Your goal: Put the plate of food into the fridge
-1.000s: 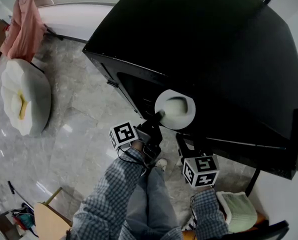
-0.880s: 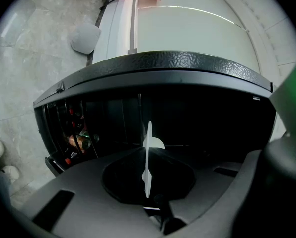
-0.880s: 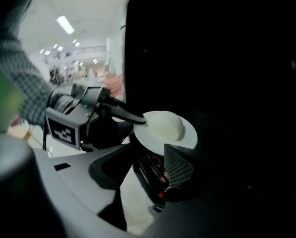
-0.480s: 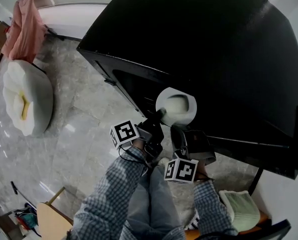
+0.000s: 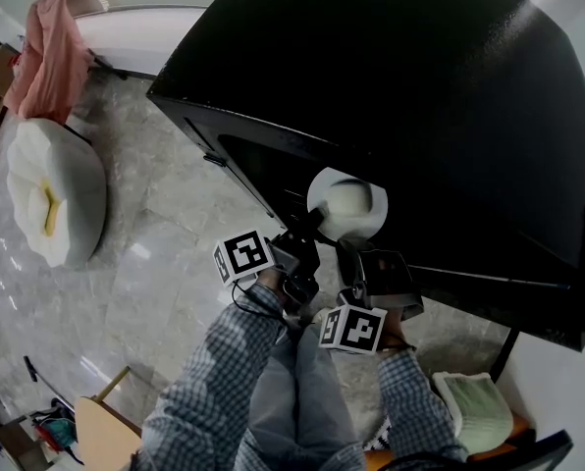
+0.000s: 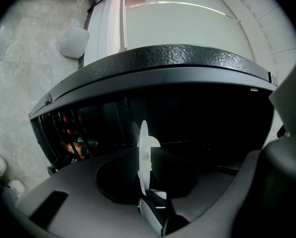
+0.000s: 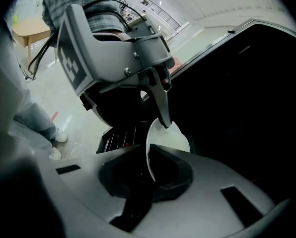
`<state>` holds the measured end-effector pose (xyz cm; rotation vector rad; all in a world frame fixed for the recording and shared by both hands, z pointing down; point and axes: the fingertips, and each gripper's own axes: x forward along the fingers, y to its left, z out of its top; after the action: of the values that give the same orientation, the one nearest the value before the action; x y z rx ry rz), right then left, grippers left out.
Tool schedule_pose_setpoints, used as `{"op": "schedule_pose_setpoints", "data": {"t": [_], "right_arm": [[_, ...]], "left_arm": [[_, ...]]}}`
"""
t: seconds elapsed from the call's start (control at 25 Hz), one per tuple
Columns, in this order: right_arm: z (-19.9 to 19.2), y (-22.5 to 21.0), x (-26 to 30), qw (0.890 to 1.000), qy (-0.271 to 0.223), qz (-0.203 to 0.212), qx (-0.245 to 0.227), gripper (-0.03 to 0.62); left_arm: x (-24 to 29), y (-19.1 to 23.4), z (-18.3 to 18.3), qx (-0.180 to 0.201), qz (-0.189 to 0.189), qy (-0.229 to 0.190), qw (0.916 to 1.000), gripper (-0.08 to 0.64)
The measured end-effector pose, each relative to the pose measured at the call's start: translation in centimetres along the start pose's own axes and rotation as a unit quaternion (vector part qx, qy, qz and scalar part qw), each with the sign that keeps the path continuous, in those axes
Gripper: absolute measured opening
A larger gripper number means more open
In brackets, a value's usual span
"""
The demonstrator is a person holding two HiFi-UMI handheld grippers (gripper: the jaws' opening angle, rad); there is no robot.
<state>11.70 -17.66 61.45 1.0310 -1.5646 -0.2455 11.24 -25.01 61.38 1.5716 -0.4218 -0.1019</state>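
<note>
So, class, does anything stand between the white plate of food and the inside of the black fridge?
The round white plate hangs just in front of the black fridge. Its dark glass front door looks shut, so the door itself seems to bar the way. Nothing else shows between them.

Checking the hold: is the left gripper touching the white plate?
Touching. In the left gripper view the rim of the plate sits edge-on, pinched between the jaws of the left gripper.
</note>
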Motion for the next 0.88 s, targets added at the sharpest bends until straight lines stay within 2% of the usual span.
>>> {"op": "schedule_pose_setpoints", "data": {"t": [0.16,0.36,0.52,0.64,0.76,0.88], "right_arm": [[0.0,-0.4,0.5,1.000,0.000,-0.005,0.009,0.031],[0.2,-1.4,1.8,1.000,0.004,-0.013,0.020,0.031],[0.3,-2.3,2.8,0.999,0.006,-0.021,0.031,0.031],[0.2,-2.9,3.5,0.999,0.009,-0.026,0.041,0.032],[0.0,-3.4,4.1,0.998,0.014,-0.032,0.050,0.032],[0.0,-4.0,4.5,0.998,0.015,-0.038,0.057,0.032]], "left_arm": [[-0.3,-0.3,0.1,0.022,0.000,0.015,0.9997,0.077],[-1.4,0.0,0.1,0.021,0.000,0.017,0.9996,0.077],[-2.4,-0.4,-0.2,0.017,-0.014,0.017,0.9996,0.077],[-3.6,0.1,-0.3,0.021,-0.001,0.022,0.9995,0.077],[-4.2,-0.8,-0.9,0.006,-0.028,0.024,0.9993,0.077],[-4.9,-1.1,-1.7,-0.001,-0.032,0.031,0.9990,0.077]]}}
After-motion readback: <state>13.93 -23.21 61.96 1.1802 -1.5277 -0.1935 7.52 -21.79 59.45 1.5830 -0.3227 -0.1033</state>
